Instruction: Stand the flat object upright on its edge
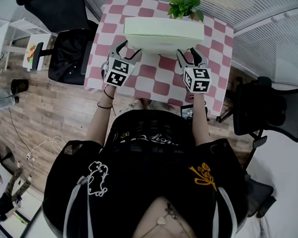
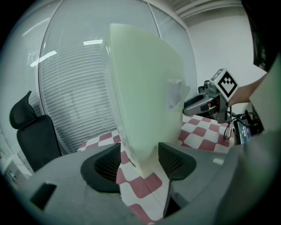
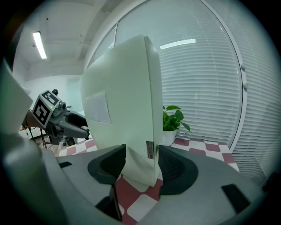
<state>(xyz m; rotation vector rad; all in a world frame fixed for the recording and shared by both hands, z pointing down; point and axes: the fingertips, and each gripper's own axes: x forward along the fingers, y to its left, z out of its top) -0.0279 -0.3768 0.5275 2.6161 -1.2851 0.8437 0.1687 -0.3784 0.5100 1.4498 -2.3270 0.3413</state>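
The left tool (image 1: 127, 49) and right tool (image 1: 187, 53) clamp the flat box (image 1: 162, 34) (upright).

Office (swivel chairs (image 1: 67, 55), window blinds (image 3: 206, 83))

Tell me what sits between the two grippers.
The pale green flat box spans it, left gripper clamping one end, right gripper the other; head view shows this.

We see a pale green flat object (image 1: 163, 34), a pink-and-white checked tablecloth (image 1: 159, 81), a green-leaved plant (image 1: 185, 3) (white pot), and black-and-white square markers on the grey, black-padded left gripper (image 1: 128, 49) and right gripper (image 1: 187, 52).
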